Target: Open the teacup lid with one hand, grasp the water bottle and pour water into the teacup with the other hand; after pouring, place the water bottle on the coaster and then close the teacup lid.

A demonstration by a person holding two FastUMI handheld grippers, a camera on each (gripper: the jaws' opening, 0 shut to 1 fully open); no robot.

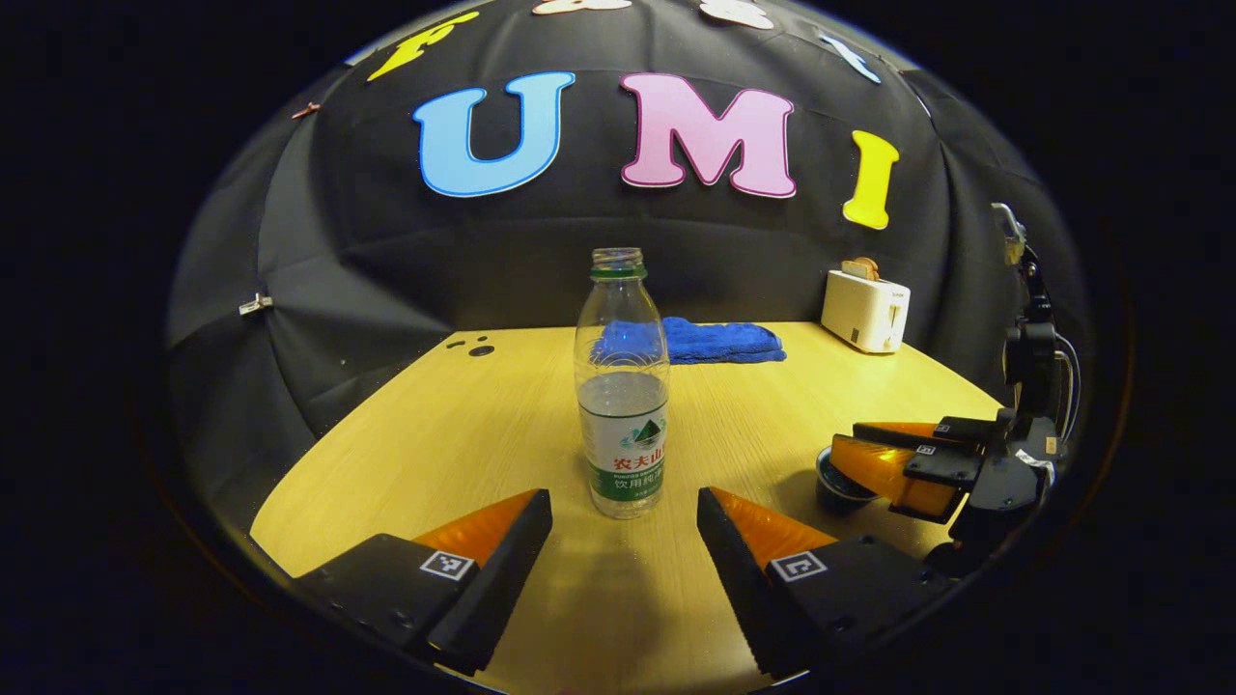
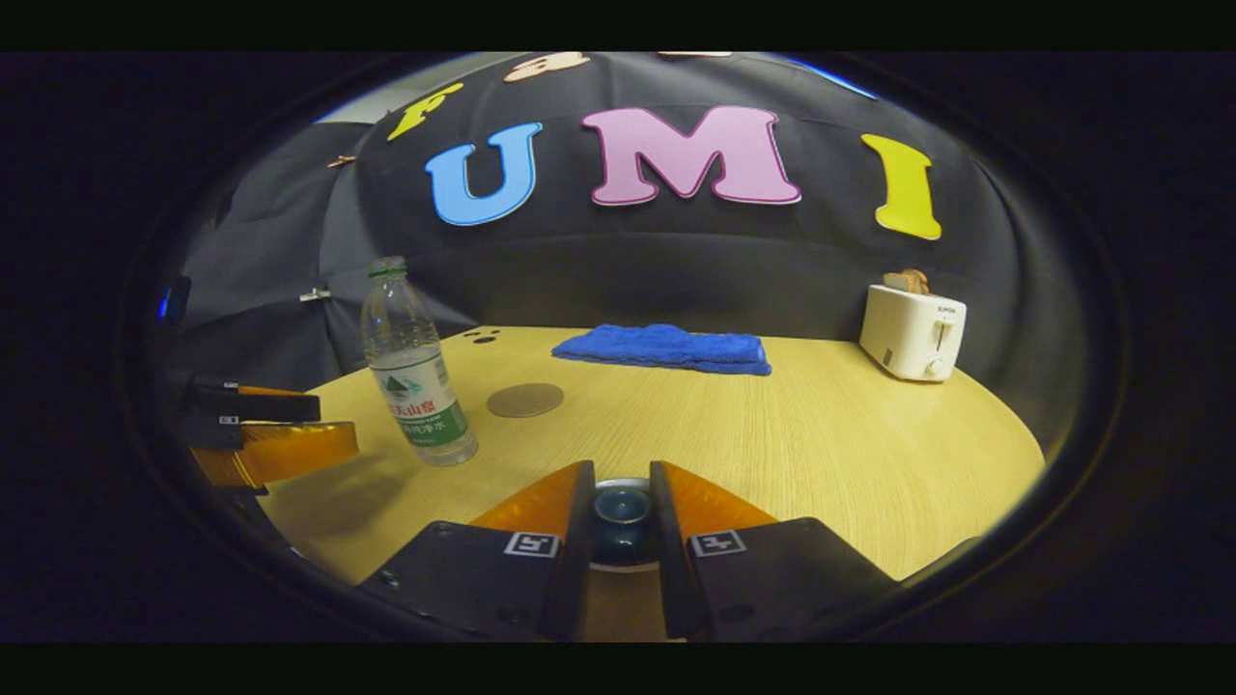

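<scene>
Right gripper [image 2: 622, 516] has its jaws nearly closed on the teacup lid [image 2: 622, 510], so lift it straight up, while left gripper [image 1: 625, 541], wide open, faces the water bottle [image 1: 623, 386].

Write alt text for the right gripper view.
The right gripper closes its fingers around the teacup lid's knob. On the wooden table beyond: an uncapped water bottle, a round coaster, a blue cloth, a white toaster.
</scene>
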